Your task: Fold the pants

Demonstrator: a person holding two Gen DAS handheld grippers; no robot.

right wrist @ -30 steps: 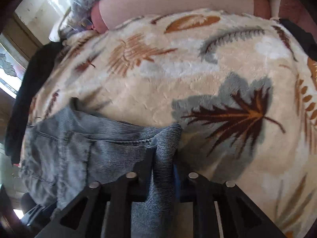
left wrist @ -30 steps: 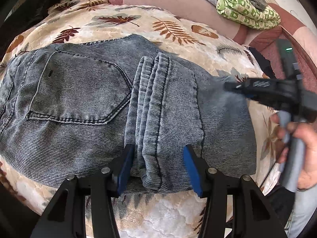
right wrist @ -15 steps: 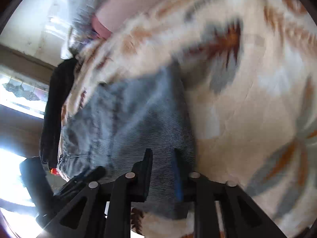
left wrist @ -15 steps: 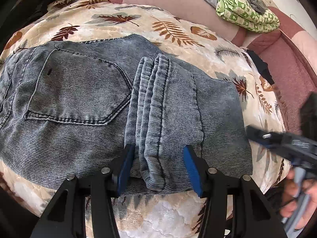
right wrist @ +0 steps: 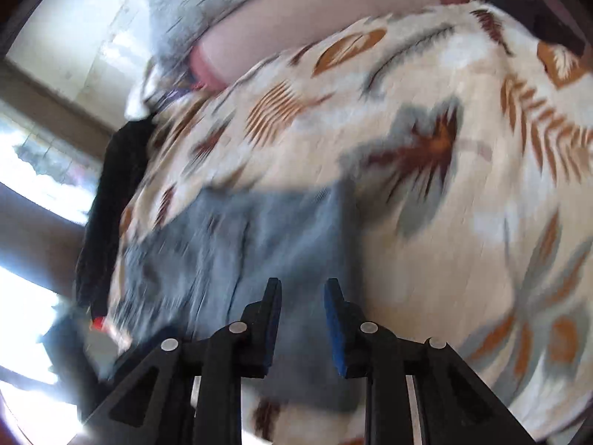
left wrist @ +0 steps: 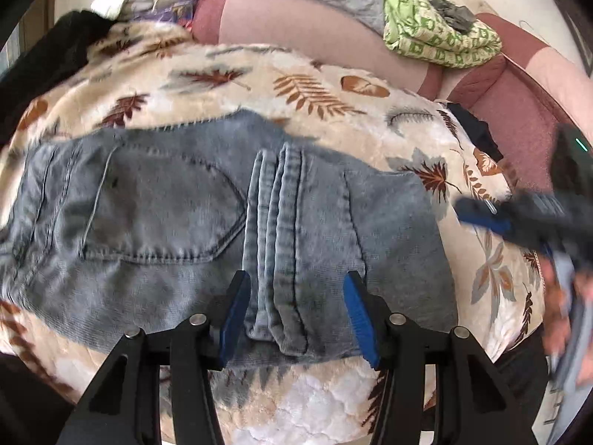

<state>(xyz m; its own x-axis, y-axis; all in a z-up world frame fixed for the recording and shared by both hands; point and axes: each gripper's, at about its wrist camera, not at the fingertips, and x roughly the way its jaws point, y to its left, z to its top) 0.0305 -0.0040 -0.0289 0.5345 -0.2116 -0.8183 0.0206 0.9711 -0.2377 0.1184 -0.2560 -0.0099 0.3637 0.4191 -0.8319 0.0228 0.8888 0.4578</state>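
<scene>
Jeans folded flat on the leaf blanket; both tongs, left and right, hover open and empty beside them, so the fold looks about done.

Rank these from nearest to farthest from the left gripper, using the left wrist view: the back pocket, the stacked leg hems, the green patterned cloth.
1. Stacked leg hems: between the jaws.
2. Back pocket: left, mid-distance.
3. Green patterned cloth: far upper right.

Leaf-print blanket, bright window
</scene>
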